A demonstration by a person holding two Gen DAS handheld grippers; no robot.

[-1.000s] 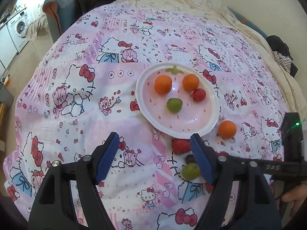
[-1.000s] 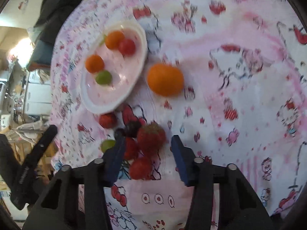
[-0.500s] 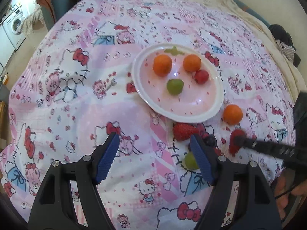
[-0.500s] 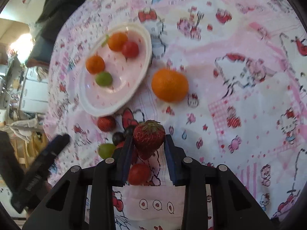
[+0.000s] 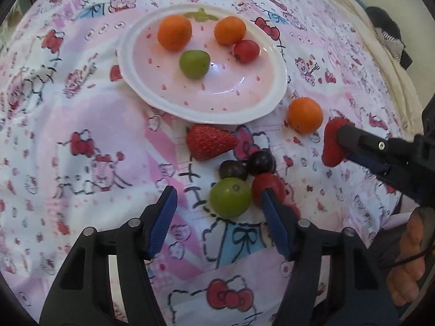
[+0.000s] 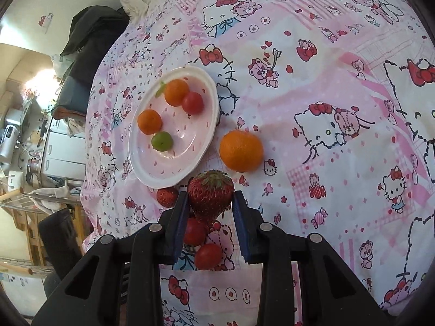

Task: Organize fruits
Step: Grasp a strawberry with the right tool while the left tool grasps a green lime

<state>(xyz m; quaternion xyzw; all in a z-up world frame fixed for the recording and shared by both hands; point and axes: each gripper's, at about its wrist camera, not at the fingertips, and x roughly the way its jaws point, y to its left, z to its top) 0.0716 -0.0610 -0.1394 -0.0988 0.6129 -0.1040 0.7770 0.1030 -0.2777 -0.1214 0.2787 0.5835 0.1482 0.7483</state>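
Observation:
A white and pink plate [image 5: 261,108] [image 6: 141,168] holds two oranges, a green fruit [image 5: 194,63] and a red tomato. My right gripper [image 6: 209,201] is shut on a strawberry [image 6: 210,195] and holds it above the cloth near the plate; it also shows in the left wrist view [image 5: 333,141]. My left gripper [image 5: 217,206] is open, low over a green fruit [image 5: 230,197] that lies between its fingers. Beside it lie a red tomato [image 5: 267,187], two dark grapes [image 5: 261,161], another strawberry [image 5: 209,141] and an orange [image 5: 305,114] [image 6: 241,150].
The fruits lie on a pink Hello Kitty cloth [image 5: 81,125] over a soft surface. Two more red tomatoes [image 6: 208,255] lie under the right gripper. Dark clothing [image 6: 92,32] and room clutter stand beyond the far left edge.
My right gripper closed on the strawberry and lifted it off the cloth. My left gripper moved forward and down toward the green fruit and the grapes.

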